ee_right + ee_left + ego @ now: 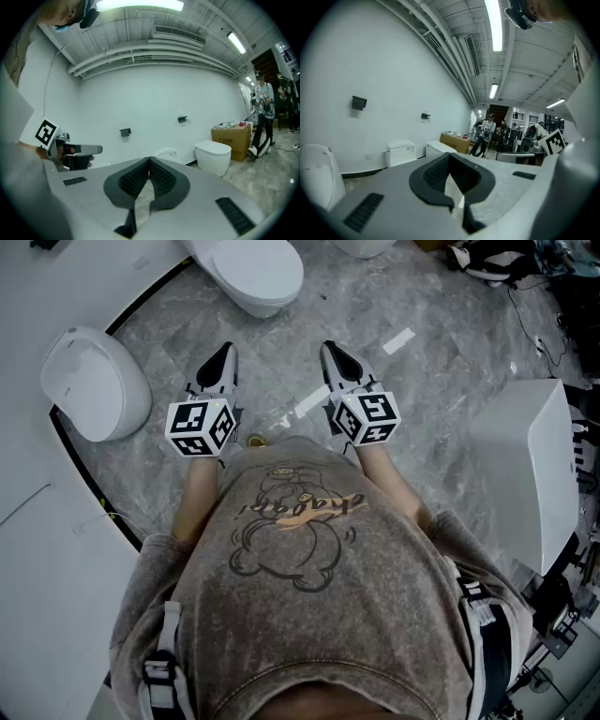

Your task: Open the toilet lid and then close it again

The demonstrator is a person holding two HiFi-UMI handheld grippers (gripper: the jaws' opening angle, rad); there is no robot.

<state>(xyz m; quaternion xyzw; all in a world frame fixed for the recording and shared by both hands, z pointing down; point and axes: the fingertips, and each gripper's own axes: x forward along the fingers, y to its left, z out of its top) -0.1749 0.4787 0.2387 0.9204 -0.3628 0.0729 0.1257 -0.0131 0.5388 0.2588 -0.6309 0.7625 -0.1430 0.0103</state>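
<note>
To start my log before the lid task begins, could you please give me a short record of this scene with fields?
Left gripper: left gripper, jaws shut, nothing between them
Right gripper: right gripper, jaws shut, nothing between them
Toilet at left: white oval toilet, lid down
Toilet ahead: white rounded toilet, lid down
Ground: grey marbled floor
Contact: neither gripper touches a toilet
Task state: lid not yet opened

2 grippers (225, 352) (330, 349); 3 toilets (94, 381) (248, 273) (361, 247), poss. 4; 1 cardbd box (230, 140).
</note>
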